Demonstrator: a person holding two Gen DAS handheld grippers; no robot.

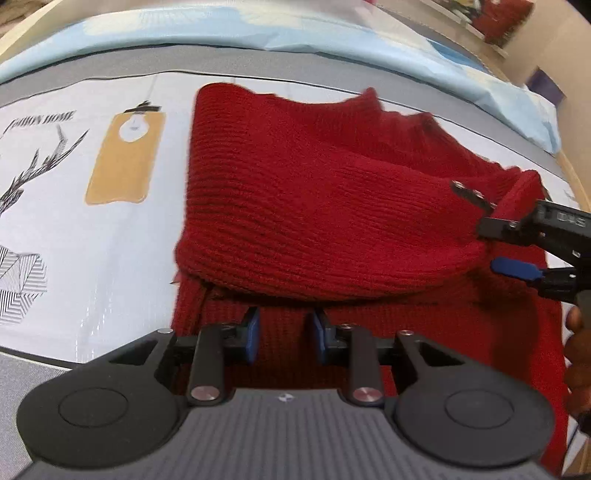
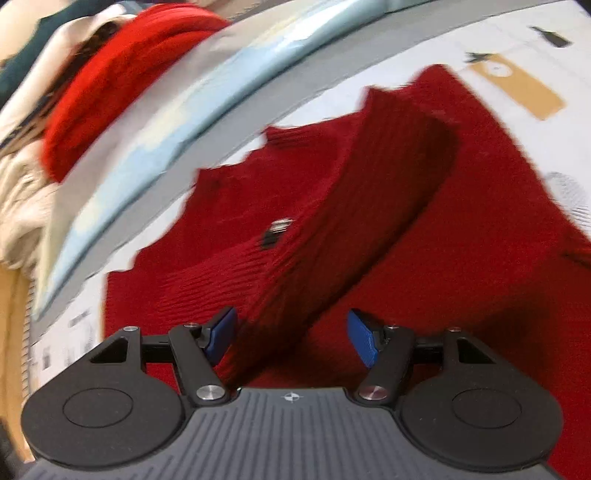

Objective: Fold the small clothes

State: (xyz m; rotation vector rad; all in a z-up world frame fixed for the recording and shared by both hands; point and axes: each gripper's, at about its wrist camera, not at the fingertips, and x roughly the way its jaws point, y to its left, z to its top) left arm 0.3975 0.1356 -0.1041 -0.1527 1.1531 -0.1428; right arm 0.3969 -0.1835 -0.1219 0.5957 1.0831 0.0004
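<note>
**Operator:** Left wrist view: state the condition of both tools and the workpiece.

**Instructor:** The red knit sweater [image 1: 314, 192] lies on the printed surface [image 1: 110, 236], partly folded; one layer is doubled over the lower layer. The left gripper [image 1: 283, 334] hovers at the near edge of the garment with its jaws apart and nothing between the pads. The right gripper [image 1: 491, 240] enters from the right, and a lifted portion of knit sits between its fingers.

**Operator:** Is the right one clamped?

**Instructor:** No. In the right wrist view the right gripper [image 2: 291, 338] shows its pads spread, with a ridge of fabric passing between them and touching neither pad clearly. Motion blur limits certainty.

**Operator:** How should the step be carried out?

**Instructor:** In my judgement the step is laying the folded layer flat. Release low, so the knit does not spring back. Place the folded edge parallel to the lower edge. Use the left tool to pin the near hem if the layer creeps. The heavy rib knit will likely hold a soft roll rather than a crisp crease, so press along the fold.

**Operator:** What surrounds the work?

**Instructor:** A pale blue sheet [image 1: 258, 33] lies along the far side. A pile of clothes [image 2: 92, 92] with a bright red item on top sits at the upper left of the right wrist view, well apart from the sweater. A small dark tag [image 2: 275, 230] shows on the knit. Nothing obstructs the fold except the raised ridge of fabric itself.
</note>
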